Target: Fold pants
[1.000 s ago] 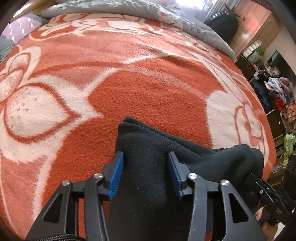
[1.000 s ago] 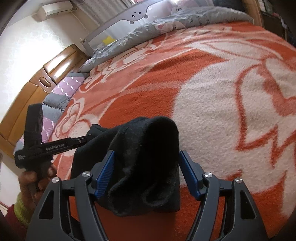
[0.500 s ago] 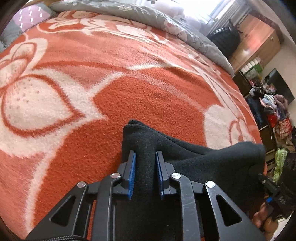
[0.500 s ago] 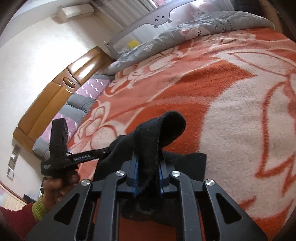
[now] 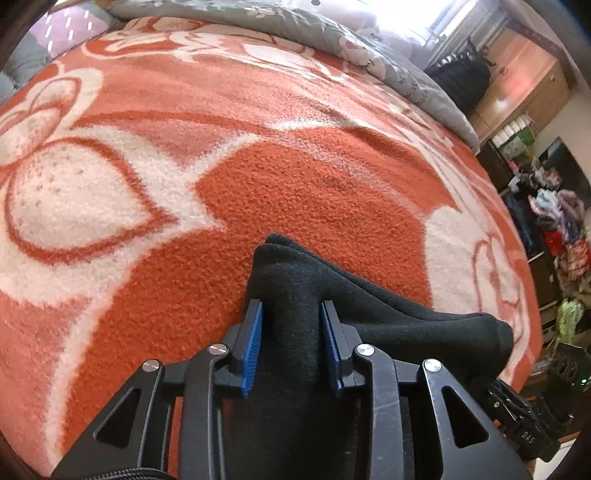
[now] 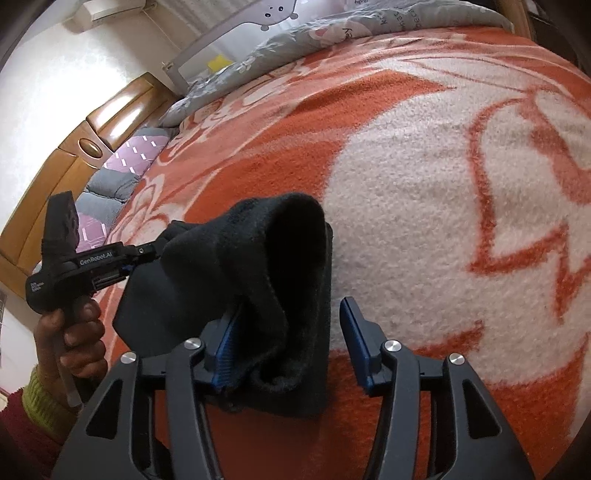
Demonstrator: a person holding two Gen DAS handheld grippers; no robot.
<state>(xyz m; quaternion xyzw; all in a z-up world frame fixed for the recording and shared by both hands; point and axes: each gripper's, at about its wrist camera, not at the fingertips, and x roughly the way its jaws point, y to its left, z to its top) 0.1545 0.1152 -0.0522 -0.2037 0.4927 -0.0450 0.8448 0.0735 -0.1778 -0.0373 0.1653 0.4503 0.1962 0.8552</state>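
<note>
The black pants [image 5: 369, 306] lie as a thick folded bundle on the orange and white blanket [image 5: 295, 184], near its front edge. My left gripper [image 5: 290, 306] straddles a raised fold at the bundle's left end. Its jaws are opening, and the cloth between them is no longer pinched. In the right wrist view the pants [image 6: 258, 251] stand up in a hump. My right gripper [image 6: 291, 310] is opening around them. The cloth leans on the left pad [image 6: 225, 343], and the right pad [image 6: 354, 332] stands apart from it. A hand [image 6: 74, 332] holds the left gripper [image 6: 147, 254] at the bundle's far end.
A grey patterned quilt [image 5: 332, 33] lies along the far side of the bed, with a wooden headboard [image 6: 74, 147] and purple pillows [image 6: 136, 151] on the left. A wooden wardrobe [image 5: 524, 85] and piled clothes [image 5: 554, 221] stand beyond the bed's right edge.
Half a second ago both grippers were pinched tight on raised folds of the pants. Both have since spread their jaws, the right one widely, and the cloth has slumped back down.
</note>
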